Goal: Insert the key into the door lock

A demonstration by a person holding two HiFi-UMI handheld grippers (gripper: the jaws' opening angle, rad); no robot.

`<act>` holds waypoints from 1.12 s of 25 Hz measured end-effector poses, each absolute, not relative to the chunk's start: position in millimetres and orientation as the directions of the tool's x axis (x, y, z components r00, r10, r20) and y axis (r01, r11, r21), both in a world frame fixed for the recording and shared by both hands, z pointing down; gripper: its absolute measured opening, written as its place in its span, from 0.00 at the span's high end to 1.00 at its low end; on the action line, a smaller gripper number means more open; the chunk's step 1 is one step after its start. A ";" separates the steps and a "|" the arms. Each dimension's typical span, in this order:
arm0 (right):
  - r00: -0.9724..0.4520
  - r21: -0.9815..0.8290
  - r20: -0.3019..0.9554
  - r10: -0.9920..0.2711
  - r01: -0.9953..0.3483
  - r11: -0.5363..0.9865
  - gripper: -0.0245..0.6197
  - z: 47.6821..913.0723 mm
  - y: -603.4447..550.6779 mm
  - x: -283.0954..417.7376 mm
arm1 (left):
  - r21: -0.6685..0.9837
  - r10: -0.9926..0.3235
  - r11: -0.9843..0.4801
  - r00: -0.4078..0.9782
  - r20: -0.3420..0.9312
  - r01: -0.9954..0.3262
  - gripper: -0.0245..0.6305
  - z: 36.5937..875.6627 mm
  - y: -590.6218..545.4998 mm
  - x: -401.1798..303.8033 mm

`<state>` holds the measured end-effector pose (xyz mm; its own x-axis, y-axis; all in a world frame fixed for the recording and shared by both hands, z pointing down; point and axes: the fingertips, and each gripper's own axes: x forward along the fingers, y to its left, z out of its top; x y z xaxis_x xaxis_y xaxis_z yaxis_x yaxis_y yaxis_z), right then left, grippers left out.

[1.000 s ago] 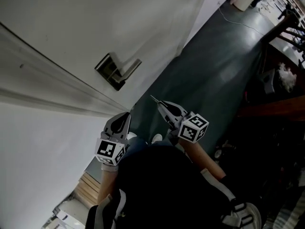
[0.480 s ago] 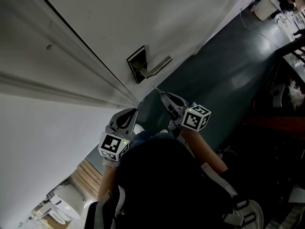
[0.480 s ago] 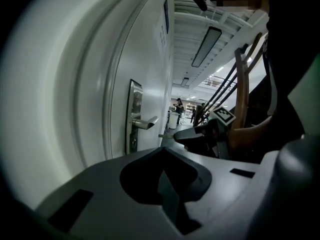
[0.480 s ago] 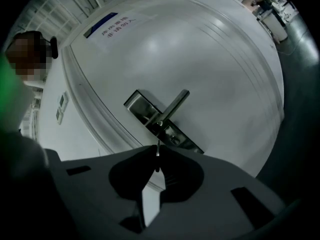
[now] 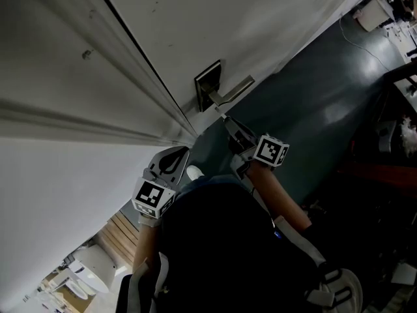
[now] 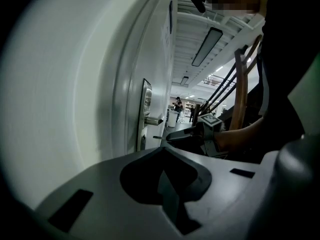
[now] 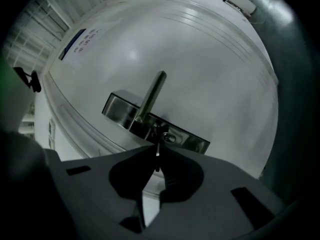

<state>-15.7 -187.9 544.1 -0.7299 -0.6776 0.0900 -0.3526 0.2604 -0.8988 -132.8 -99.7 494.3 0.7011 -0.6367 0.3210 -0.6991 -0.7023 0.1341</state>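
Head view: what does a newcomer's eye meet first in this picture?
The shiny door handle on the white door, upper middle. Just below it the right claw is shut on a thin key aimed at the keyhole. The left claw hangs shut and empty, lower left.

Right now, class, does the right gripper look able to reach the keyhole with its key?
Probably yes. The right gripper is shut on the key, whose tip sits just short of the keyhole on the lock plate. Nothing stands between them.
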 end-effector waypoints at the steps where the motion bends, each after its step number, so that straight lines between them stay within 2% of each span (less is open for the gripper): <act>1: -0.727 -0.906 0.086 -0.681 -0.342 0.250 0.91 545.7 -190.6 -17.2 | 0.134 -0.635 -0.703 0.701 0.324 -0.699 0.95 495.2 -99.5 -135.0; 10: -0.697 -0.952 0.062 -0.714 -0.255 0.167 0.91 558.2 -208.8 -28.2 | 0.144 -0.615 -0.714 0.712 0.339 -0.685 0.95 497.9 -97.6 -146.7; 28: -0.672 -0.979 0.079 -0.736 -0.190 0.069 0.91 568.9 -213.3 -26.1 | 0.143 -0.616 -0.711 0.708 0.345 -0.688 0.95 499.6 -96.8 -159.8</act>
